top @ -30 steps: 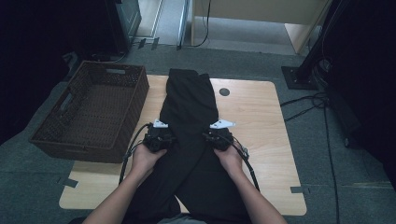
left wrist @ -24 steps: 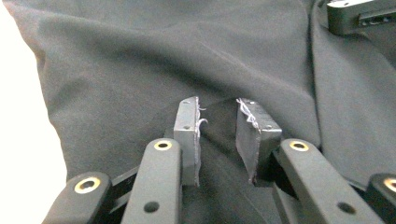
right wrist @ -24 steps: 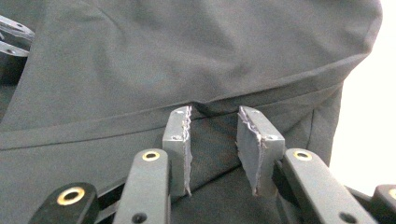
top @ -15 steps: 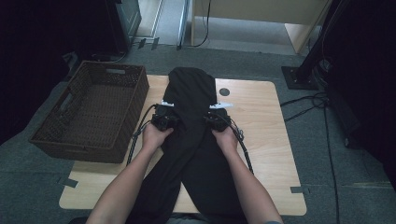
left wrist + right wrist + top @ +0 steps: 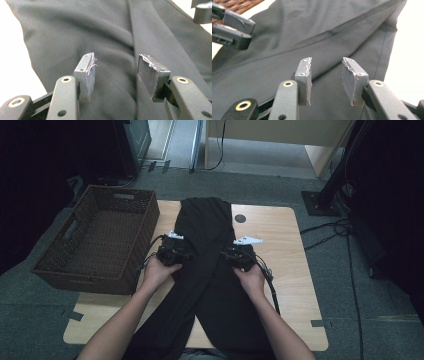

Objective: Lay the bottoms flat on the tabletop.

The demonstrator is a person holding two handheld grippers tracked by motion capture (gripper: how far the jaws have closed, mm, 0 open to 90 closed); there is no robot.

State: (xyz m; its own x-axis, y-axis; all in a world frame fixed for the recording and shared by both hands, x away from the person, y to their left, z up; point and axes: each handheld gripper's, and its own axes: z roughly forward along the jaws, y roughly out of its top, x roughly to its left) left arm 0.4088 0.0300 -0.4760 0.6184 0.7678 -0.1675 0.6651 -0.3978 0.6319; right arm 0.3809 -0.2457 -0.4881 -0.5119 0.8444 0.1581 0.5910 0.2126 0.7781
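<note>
Black trousers folded on the table, both grippers released above them.

Upper left of the high view: a wicker basket [image 5: 95, 240] beside the wooden table [image 5: 285, 245]. At centre, the trousers [image 5: 205, 227] lie doubled over. Left gripper [image 5: 115, 72] and right gripper [image 5: 325, 76] gape with nothing between the jaws, both having just been opening. Since the earlier frames, the far end has been folded over toward the person.

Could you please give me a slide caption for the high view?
Two hand-held grippers, left gripper and right gripper, hover open over black trousers on a wooden table beside a wicker basket.
</note>
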